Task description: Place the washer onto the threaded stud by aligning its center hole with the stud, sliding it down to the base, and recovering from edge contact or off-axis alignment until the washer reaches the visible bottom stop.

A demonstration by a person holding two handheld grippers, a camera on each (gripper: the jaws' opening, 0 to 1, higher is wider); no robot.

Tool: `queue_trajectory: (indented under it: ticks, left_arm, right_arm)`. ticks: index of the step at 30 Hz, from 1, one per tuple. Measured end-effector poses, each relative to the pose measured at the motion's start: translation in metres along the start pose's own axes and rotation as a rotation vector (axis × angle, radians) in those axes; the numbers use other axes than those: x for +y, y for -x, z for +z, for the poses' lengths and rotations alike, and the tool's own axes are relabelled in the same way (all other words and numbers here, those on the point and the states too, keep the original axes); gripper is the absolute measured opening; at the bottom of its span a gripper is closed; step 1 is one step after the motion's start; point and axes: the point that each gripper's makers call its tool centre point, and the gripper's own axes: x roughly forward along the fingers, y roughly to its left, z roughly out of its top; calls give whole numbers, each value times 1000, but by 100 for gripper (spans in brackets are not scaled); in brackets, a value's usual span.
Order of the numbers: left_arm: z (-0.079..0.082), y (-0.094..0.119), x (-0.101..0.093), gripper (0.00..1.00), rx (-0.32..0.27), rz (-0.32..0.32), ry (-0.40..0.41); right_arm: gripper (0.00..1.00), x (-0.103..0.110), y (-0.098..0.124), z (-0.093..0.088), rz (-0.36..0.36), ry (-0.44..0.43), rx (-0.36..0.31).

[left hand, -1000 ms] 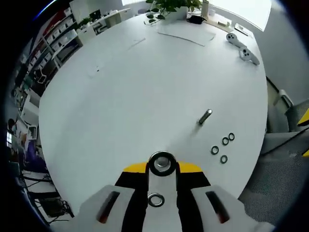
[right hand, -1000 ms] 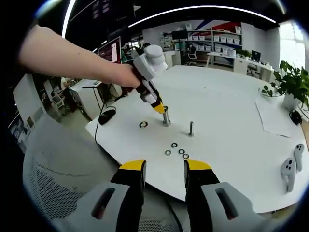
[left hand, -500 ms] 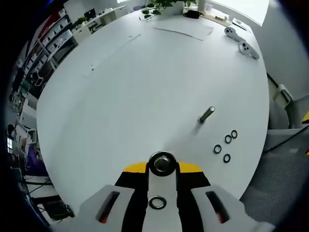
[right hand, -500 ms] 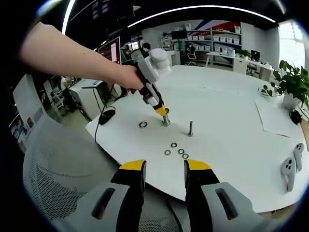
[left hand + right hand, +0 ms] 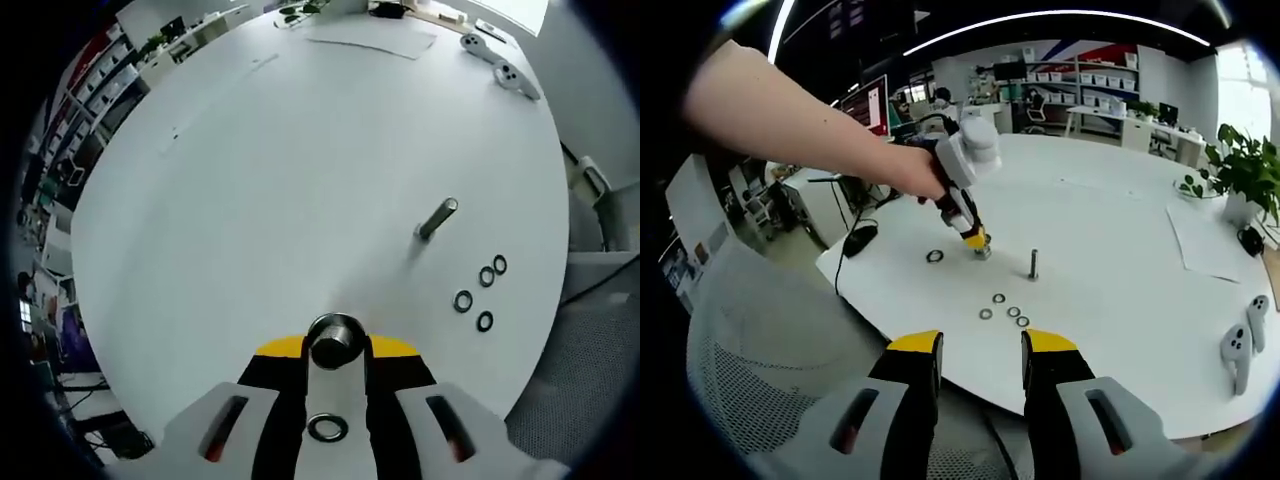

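A dark washer [image 5: 318, 329] rings the top of a threaded stud [image 5: 334, 349] standing on the white table [image 5: 300, 180]. My left gripper [image 5: 336, 350] is shut on the washer, one yellow-tipped jaw on each side. In the right gripper view the left gripper [image 5: 977, 240], held by a person's hand, is down near the table with only the stud's base [image 5: 983, 253] showing. A loose washer [image 5: 327, 428] lies on the table between the left jaws and shows again [image 5: 934, 256] left of the stud. My right gripper [image 5: 980, 350] hangs open and holds nothing, off the table's near edge.
A second stud [image 5: 437, 218] [image 5: 1033, 264] stands to the right, with several spare washers [image 5: 463, 300] [image 5: 999, 298] beside it. Two white controllers [image 5: 1238, 350], a paper sheet [image 5: 1210, 245] and a potted plant [image 5: 1240, 170] lie farther off. A mesh chair [image 5: 770, 400] sits below the right gripper.
The left gripper has moved down along the stud with the washer, and more of the stud pokes up through it. The right gripper has not moved.
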Motion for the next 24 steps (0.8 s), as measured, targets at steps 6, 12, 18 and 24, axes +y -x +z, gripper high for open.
queue_trajectory:
  ticks: [6, 12, 18, 24]
  left_arm:
    - [-4, -11, 0, 19, 10, -4, 15]
    - [-2, -10, 1, 19, 1, -11, 22]
    - [-6, -6, -4, 19, 12, -15, 19]
    - [-14, -6, -1, 19, 33, -15, 14]
  right_arm:
    - [34, -1, 0, 0, -4, -1, 2]
    - [34, -1, 0, -1, -6, 0, 5]
    - [34, -1, 0, -2, -7, 1, 9]
    - [34, -2, 0, -1, -8, 0, 7]
